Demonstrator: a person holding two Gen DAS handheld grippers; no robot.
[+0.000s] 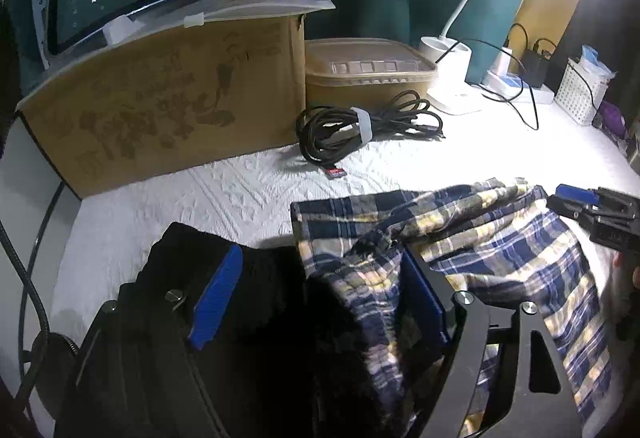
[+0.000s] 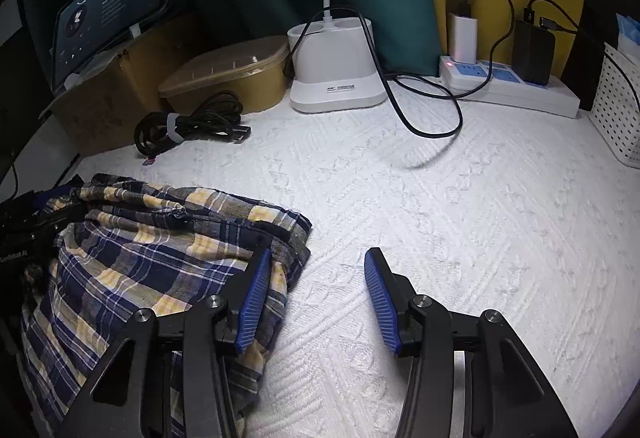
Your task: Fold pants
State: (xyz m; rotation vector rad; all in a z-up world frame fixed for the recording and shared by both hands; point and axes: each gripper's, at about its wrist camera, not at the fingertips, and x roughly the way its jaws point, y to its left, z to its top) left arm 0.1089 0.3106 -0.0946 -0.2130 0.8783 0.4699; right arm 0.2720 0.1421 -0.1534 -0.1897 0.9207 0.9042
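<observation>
On the white quilted bedspread, toward its near left part, the plaid pants lie gathered into a thick, rumpled bundle, with layers of blue, yellow and grey cloth stacked over one another and a hem edge lying along the top. The right gripper hovers at the bundle's right edge with its blue pads spread wide; the left pad rests against or just over the cloth, the right pad sits over bare bedspread, and nothing is pinched between them. The left gripper comes in from the opposite side, also spread wide, and a hanging fold of the pants drapes down between its fingers and against the right pad, though I would not call it gripped. From the left wrist view the right gripper shows at the far right edge of the bundle. As I judge it, the pants have been doubled over at least once, so the folding is well along but not tidy: the top layers are bunched and wrinkled, the edges do not line up, and one side droops toward the near edge. What seems left is to smooth the stack and perhaps make a last fold. Far back stand a cardboard box, a coiled black cable and a white lamp base, well apart from the cloth.
</observation>
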